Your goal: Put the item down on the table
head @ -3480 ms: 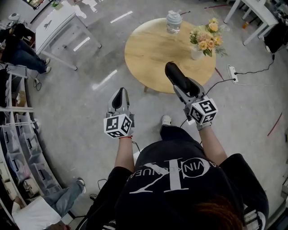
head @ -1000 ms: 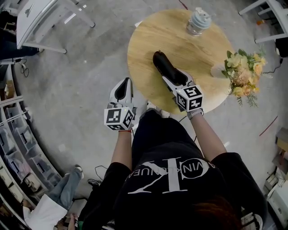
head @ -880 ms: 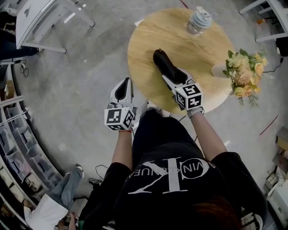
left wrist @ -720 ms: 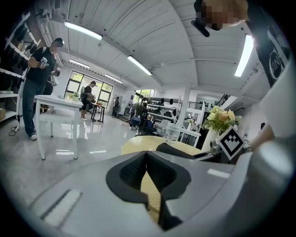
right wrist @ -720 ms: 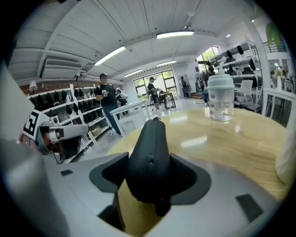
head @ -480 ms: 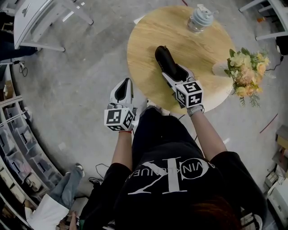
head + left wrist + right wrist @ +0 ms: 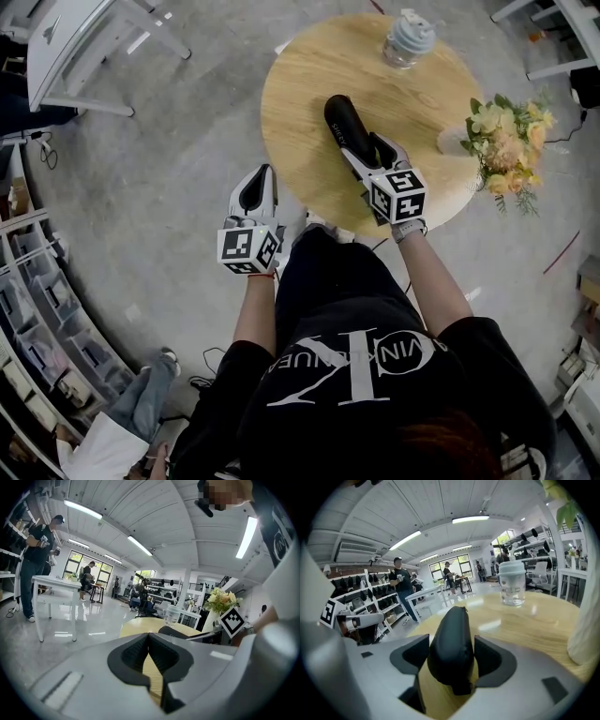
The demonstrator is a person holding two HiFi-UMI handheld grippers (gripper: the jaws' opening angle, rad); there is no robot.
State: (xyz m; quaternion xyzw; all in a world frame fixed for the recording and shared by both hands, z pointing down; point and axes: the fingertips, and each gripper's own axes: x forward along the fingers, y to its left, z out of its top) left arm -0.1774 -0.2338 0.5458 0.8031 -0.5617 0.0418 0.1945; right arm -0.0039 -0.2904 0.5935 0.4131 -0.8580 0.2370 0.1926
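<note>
pouch is down on the table, right gripper letting go

head view: the black pouch [image 7: 342, 117] lies flat on the round table [image 7: 300, 103], running from about the middle back toward the near edge. the right gripper [image 7: 370, 150] is low over its near end, jaws on either side of it. my guess is it was set mid-table to keep it off the jar [image 7: 409, 37] at the far edge and the flowers [image 7: 502, 141] at the right edge. the left gripper [image 7: 255, 187] hangs off the near-left edge over the floor, out of the way.

left gripper view: jaws pressed together with nothing in them. it's just parked, since this is a one-hand job.

right gripper view: the pouch sits between the spread jaws with its weight on the wood. bare table shows beside its tapered end, so to me it reads as released rather than pinched. the placing looks basically done, and the next thing is backing straight out toward the near edge so the pads don't drag the pouch along.
</note>
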